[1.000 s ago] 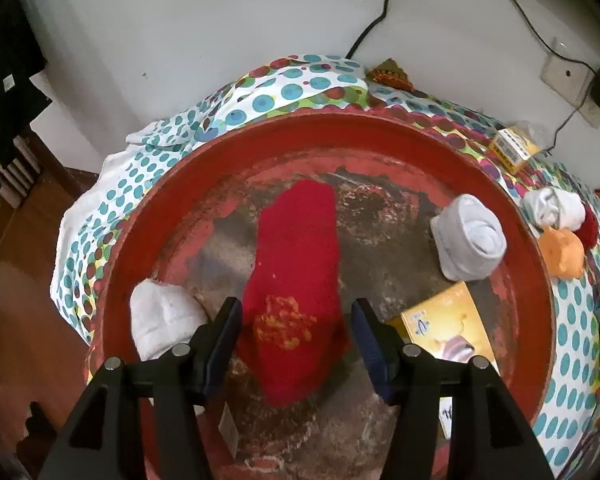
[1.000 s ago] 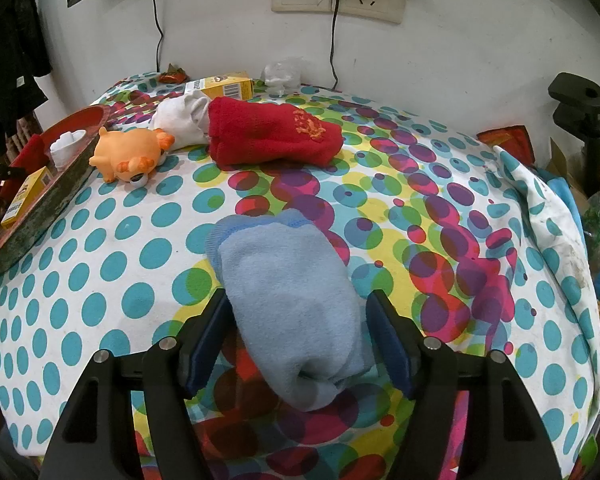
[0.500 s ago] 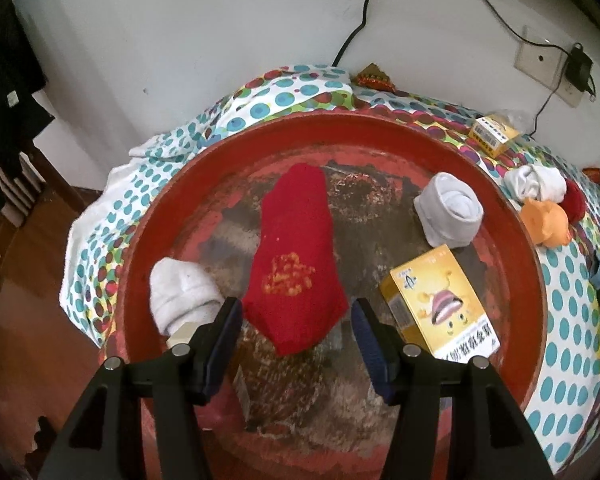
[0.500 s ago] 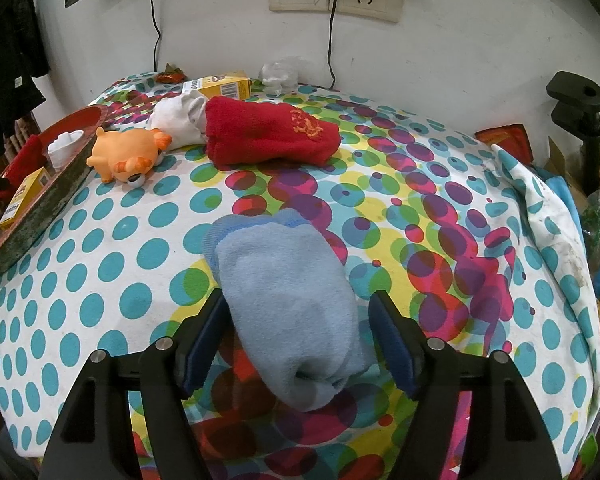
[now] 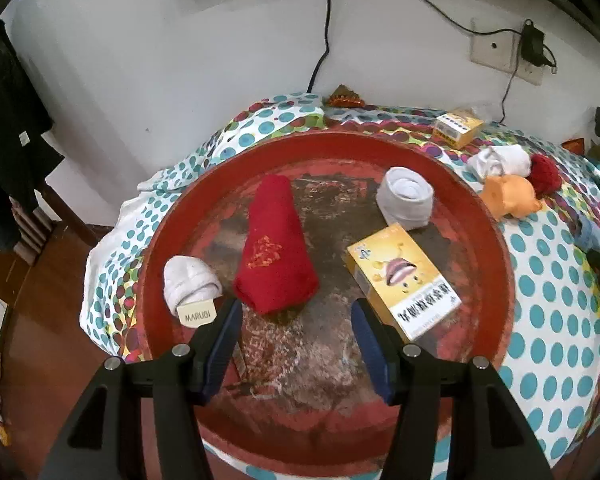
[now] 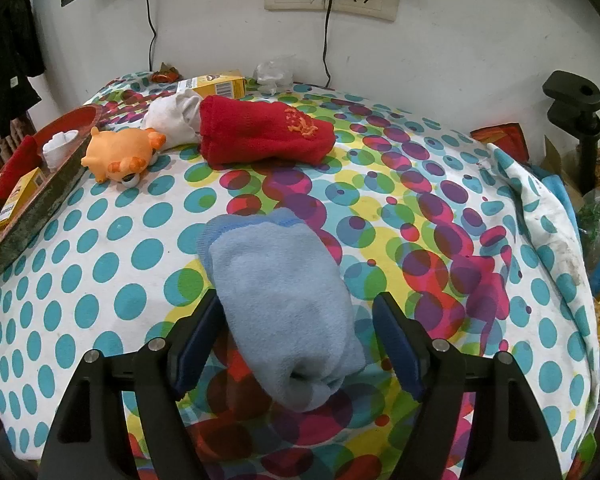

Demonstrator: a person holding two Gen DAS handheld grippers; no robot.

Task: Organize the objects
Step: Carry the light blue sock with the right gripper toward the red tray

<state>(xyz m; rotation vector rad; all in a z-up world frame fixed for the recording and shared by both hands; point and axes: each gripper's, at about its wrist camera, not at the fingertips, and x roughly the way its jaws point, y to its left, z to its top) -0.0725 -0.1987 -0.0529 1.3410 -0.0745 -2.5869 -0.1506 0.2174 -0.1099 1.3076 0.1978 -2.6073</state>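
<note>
Leftmost, the left gripper [image 5: 296,330] hangs over the red tray [image 5: 496,248], jaws apart and empty. The red sock [image 5: 274,246] inside lies lengthwise, away from the camera. Further right, the right gripper [image 6: 298,332] has just been widening around the blue sock [image 6: 284,300], which lies on the dotted cloth [image 6: 100,240], cuff pointing away, toe nearest; its pads stand clear.

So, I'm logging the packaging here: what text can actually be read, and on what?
"MARUBI": tan tag by the white sock in the red tray.
Yellow box in the tray: upside-down characters, not legible.
Small yellow box by the wall: barcode, print too small.
</note>
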